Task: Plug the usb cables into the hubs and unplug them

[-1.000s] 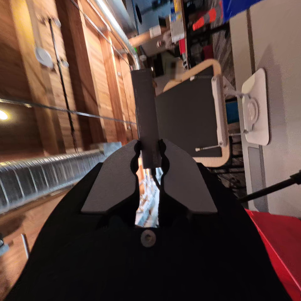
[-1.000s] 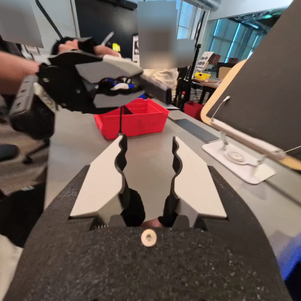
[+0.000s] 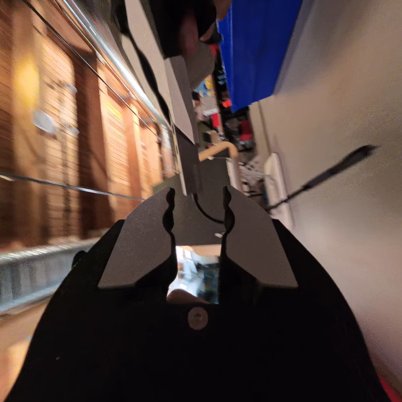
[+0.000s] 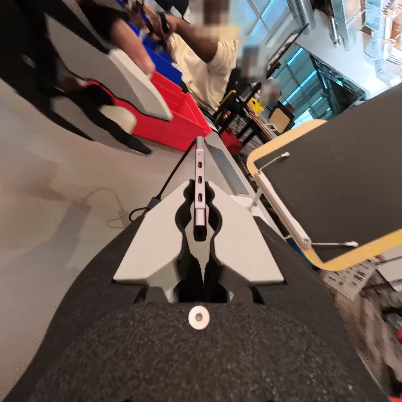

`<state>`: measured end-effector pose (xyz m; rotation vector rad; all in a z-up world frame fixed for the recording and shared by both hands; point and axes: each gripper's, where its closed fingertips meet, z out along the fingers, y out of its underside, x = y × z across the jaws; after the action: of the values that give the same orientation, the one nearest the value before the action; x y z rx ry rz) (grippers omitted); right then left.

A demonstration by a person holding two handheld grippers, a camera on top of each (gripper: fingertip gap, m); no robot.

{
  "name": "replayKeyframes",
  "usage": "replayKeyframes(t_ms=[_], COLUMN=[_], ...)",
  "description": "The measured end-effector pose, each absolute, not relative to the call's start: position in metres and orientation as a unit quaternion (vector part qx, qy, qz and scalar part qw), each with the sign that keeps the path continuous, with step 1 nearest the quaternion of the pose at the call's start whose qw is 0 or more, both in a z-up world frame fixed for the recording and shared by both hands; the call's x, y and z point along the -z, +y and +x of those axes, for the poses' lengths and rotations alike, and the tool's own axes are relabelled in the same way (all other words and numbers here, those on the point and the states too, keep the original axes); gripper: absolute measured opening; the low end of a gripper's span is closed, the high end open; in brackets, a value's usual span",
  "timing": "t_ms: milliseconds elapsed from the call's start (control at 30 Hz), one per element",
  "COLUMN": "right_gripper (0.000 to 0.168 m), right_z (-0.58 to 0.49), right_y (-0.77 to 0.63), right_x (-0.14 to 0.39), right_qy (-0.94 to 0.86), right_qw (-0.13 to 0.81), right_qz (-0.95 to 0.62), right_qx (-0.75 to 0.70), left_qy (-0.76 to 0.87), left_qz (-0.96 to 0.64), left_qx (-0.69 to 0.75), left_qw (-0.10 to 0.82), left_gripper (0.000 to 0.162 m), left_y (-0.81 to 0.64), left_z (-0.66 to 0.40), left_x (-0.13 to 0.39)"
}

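Right gripper (image 4: pixel 199 183): jaws clamped on a slim silver hub (image 4: pixel 199 171), which is pinched across its two flat faces near the close end.
Hub: stands on edge above the bench (image 4: pixel 65 174), with a row of small ports facing up and the far end pointing toward the red bin (image 4: pixel 180 128).
Cable (image 4: pixel 171 174): runs dark and thin from the hub's far end down to the bench and loops beside the right jaw.
Left gripper (image 3: pixel 199 189): jaws apart and empty, with the tips just short of the hub's end and a curl of cable between them.
Grip, by judgement: goes best with a firm, square pinch on the flat faces that leaves the port edge uncovered and the cable slack and free of either pair of jaws.
Surroundings: black board with pale wooden rim (image 4: pixel 337 174) on a white stand at right; person in a light shirt beyond the bins.
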<state>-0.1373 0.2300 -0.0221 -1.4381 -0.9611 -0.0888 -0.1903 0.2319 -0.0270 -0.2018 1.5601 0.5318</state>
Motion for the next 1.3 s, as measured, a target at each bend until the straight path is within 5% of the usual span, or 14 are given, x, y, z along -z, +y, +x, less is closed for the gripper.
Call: replayKeyframes(t_ms=[233, 400, 833, 1133, 1300], right_gripper=[0.007, 0.007, 0.007, 0.007, 0.007], right_z=[-0.12, -0.133, -0.162, -0.158, -0.154], right_y=[0.303, 0.354, 0.374, 0.376, 0.378], right_x=[0.043, 0.07, 0.111, 0.108, 0.108], right_qy=[-0.432, -0.419, -0.474, -0.454, -0.447], right_qw=[0.637, 0.671, 0.673, 0.68, 0.68], right_qz=[-0.609, -0.581, -0.514, -0.537, -0.545], right_qx=[0.193, 0.193, 0.241, 0.209, 0.201], left_qy=[0.59, 0.368, 0.2, 0.248, 0.4], left_qz=[-0.645, -0.764, -0.821, -0.808, -0.815], left_qx=[0.114, 0.367, 0.329, 0.277, 0.132], left_qw=[0.473, 0.382, 0.422, 0.458, 0.397], left_gripper=[0.038, 0.037, 0.038, 0.033, 0.033], left_y=[0.217, 0.193, 0.256, 0.279, 0.339], left_z=[-0.245, -0.275, -0.391, -0.409, -0.433], left_x=[0.116, 0.124, 0.14, 0.111, 0.101])
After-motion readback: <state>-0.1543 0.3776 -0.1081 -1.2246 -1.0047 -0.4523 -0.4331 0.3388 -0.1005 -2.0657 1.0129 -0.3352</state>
